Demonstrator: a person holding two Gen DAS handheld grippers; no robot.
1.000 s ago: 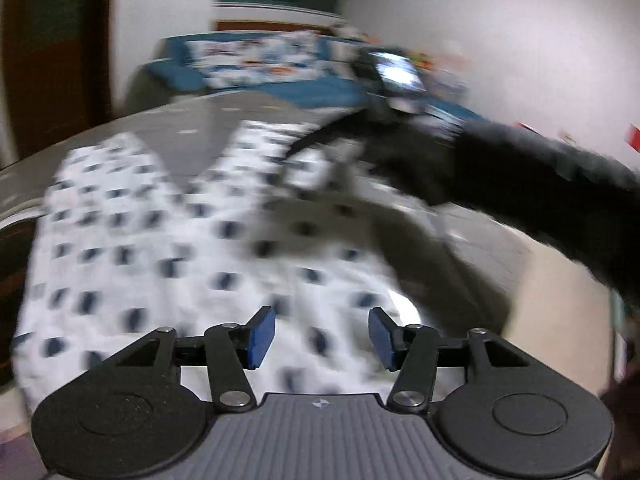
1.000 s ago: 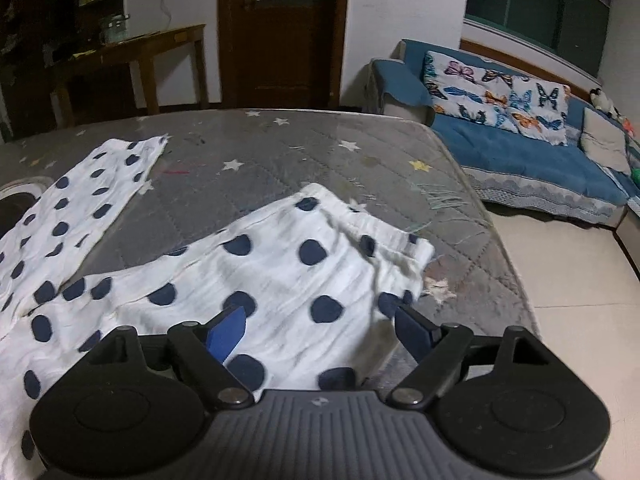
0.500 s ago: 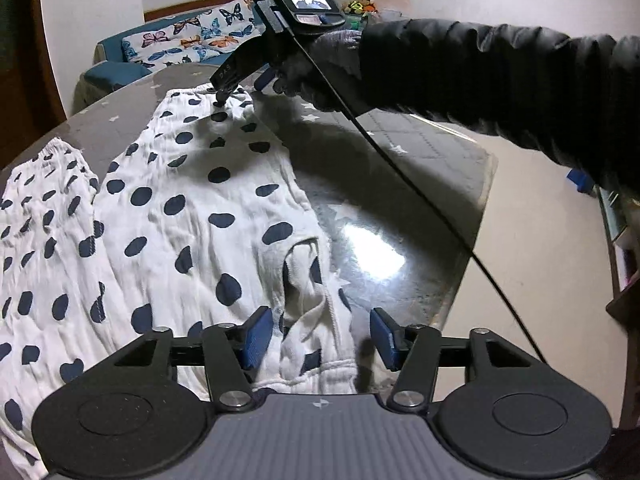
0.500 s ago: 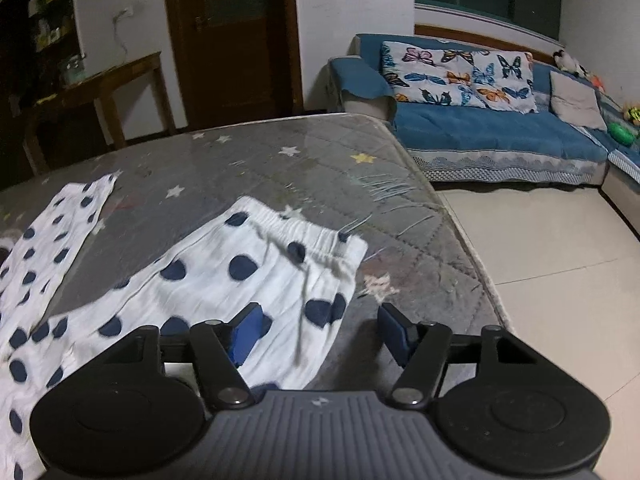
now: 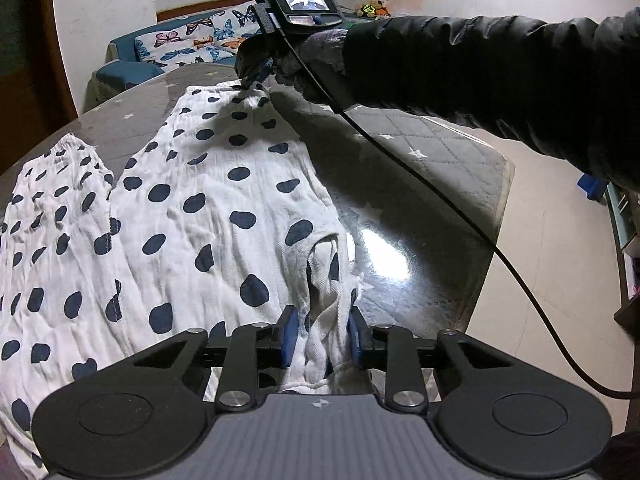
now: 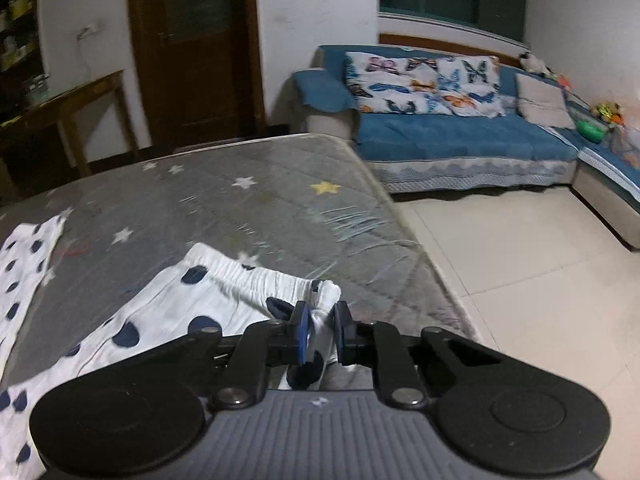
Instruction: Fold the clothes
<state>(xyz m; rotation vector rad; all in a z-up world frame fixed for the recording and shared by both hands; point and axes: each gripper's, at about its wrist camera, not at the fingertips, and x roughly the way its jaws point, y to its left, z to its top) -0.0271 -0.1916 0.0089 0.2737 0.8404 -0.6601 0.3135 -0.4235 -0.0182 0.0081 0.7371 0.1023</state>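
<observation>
White trousers with dark blue dots (image 5: pixel 192 208) lie spread on a grey star-print mattress (image 5: pixel 420 160). My left gripper (image 5: pixel 322 338) is shut on a bunched corner of the trousers at their near right edge. In the left wrist view, my right gripper (image 5: pixel 250 80), held by a gloved hand in a black sleeve (image 5: pixel 480 68), pinches the far cuff. In the right wrist view the right gripper (image 6: pixel 320 330) is shut on the elastic cuff corner of the trousers (image 6: pixel 224 300); the other leg (image 6: pixel 24 264) lies flat at the left.
The mattress edge (image 6: pixel 420 256) drops to a tiled floor (image 6: pixel 520 280) on the right. A blue sofa with butterfly cushions (image 6: pixel 440 120) stands beyond. A wooden table (image 6: pixel 68 104) and a door (image 6: pixel 196 40) are at the back left. A black cable (image 5: pixel 440 200) trails from the right gripper.
Both grippers went from open to shut on the trousers: the left on the near bunched corner, the right on the far cuff corner. The right gripper moved forward to the cuff.
</observation>
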